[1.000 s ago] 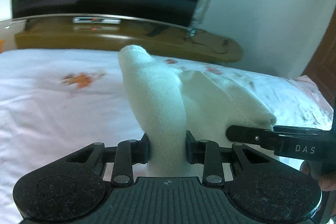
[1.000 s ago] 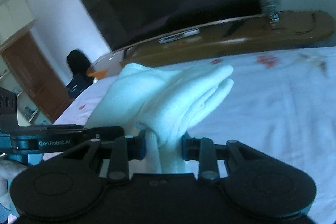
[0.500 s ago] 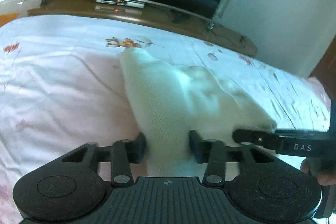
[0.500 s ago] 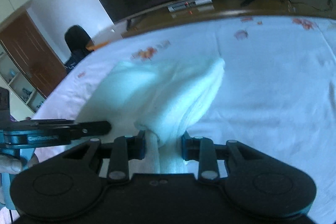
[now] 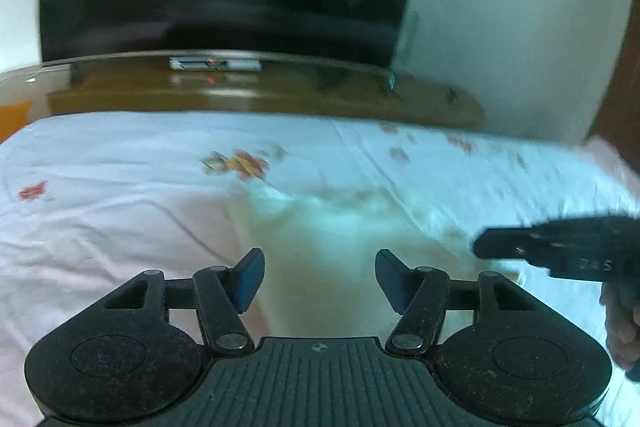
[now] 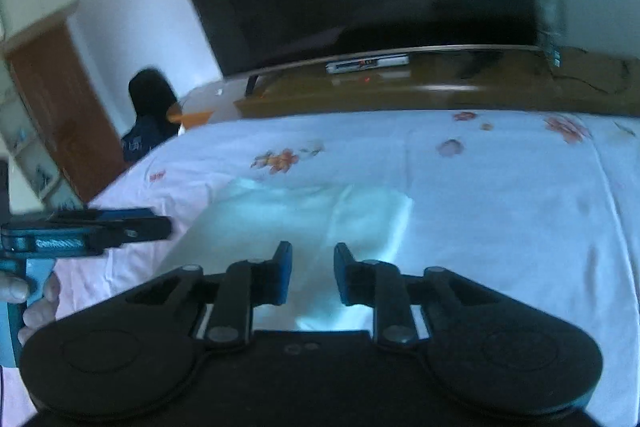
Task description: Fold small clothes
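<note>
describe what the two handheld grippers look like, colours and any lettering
The left gripper is textured black with dark blue-faced fingers, round side discs and a ribbed centre plate. The right gripper matches. Seen side-on, one shows blurred white lettering, the other a blue handle.

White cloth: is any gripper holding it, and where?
Left gripper, jaws just opened, holds nothing; the white cloth lies on the bed between them. Right gripper, jaws just closing: cannot tell whether it pinches the near edge.

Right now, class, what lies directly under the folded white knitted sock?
The folded white knitted sock lies on the floral white bedsheet. The sheet beneath it is covered, so anything there stays unseen.
</note>
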Motion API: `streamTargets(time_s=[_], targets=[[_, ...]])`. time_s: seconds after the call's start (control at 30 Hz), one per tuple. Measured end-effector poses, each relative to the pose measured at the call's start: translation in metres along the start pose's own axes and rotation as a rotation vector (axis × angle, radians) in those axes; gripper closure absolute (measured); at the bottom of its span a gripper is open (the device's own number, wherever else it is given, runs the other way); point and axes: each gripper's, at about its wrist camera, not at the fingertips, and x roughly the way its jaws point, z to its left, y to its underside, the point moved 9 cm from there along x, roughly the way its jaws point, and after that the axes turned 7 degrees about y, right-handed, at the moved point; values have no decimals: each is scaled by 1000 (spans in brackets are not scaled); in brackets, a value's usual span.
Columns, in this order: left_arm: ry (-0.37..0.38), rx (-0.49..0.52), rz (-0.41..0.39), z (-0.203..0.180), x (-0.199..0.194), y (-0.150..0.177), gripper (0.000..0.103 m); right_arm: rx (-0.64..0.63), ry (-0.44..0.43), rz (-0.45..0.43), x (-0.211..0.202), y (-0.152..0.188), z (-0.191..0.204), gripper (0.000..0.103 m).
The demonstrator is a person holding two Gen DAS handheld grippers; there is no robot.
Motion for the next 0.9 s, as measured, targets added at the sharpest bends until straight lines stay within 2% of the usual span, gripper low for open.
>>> streamTargets(time_s=[0.13,0.37,0.43,0.5,0.57,0.63,0.67,0.77,0.8,0.83,0.87,0.9], targets=[[-46,11,73,-1,27,16,40,-89,84,77,25,15,-1,95],[-29,-30,57,7,28,29,35,-157,138,63,37,28,-12,97],[-32,-51,50,10,24,32,31,-142,138,60,35,28,-13,97],[-54,-69,44,15,11,38,23,-156,158,60,33,29,-15,97],[-75,-71,34,14,-12,49,23,-164,193,77,24,30,-21,84],[-117,-87,49,5,-36,69,14,-161,218,66,0,30,-26,82],[-131,-73,49,-1,-45,78,8,-142,209,50,-16,33,-27,73],[-211,-25,32,-28,-75,105,7,-85,191,60,-53,56,-28,69],[-224,-38,17,-36,-87,110,7,-79,188,55,-64,63,-26,64],[-235,-52,-4,-43,-99,112,7,-77,197,54,-76,70,-25,54],[-246,-64,-27,-52,-114,114,1,-72,209,48,-90,77,-23,45],[-259,-70,-45,-61,-127,116,0,-64,216,32,-103,82,-21,44]])
